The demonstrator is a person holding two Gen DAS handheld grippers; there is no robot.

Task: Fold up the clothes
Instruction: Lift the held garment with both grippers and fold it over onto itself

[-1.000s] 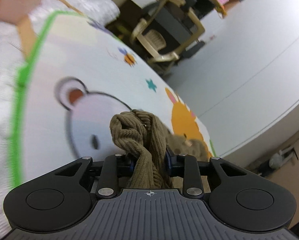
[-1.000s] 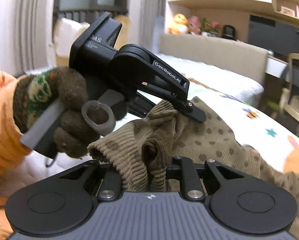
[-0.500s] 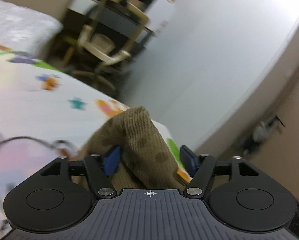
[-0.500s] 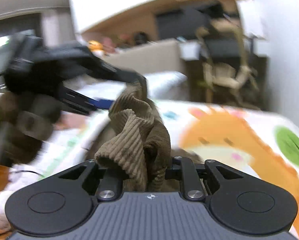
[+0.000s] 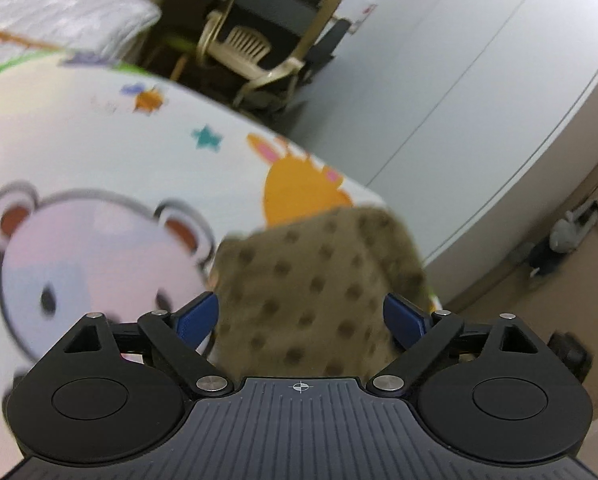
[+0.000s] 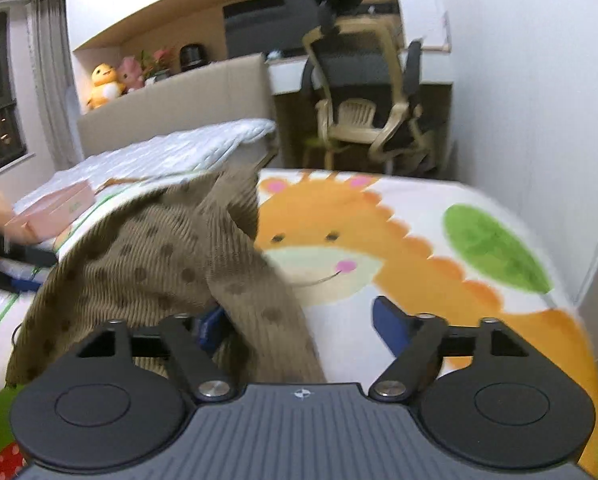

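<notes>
A brown corduroy garment with dark dots (image 5: 319, 280) lies on the cartoon-printed play mat (image 5: 99, 152). My left gripper (image 5: 301, 316) is opening, its blue pads (image 5: 197, 314) spread wide on either side of the cloth without pressing it. In the right wrist view the same garment (image 6: 151, 256) is bunched up at the left, draped over the left blue pad (image 6: 211, 328). My right gripper (image 6: 299, 326) is opening too, with its right pad clear of the cloth. Part of the other gripper (image 6: 15, 268) shows at the left edge.
A beige office chair (image 6: 363, 92) stands by a desk beyond the mat. A bed with a white quilt (image 6: 171, 152) and a pink box (image 6: 55, 208) lie to the left. A white wall (image 5: 459, 80) borders the mat's right side. Plush toys (image 6: 107, 80) sit on the headboard shelf.
Both grippers have let go of the bunched corduroy, and their jaws have spread wide. The garment has dropped onto the mat. Both views have swung toward the chair.
</notes>
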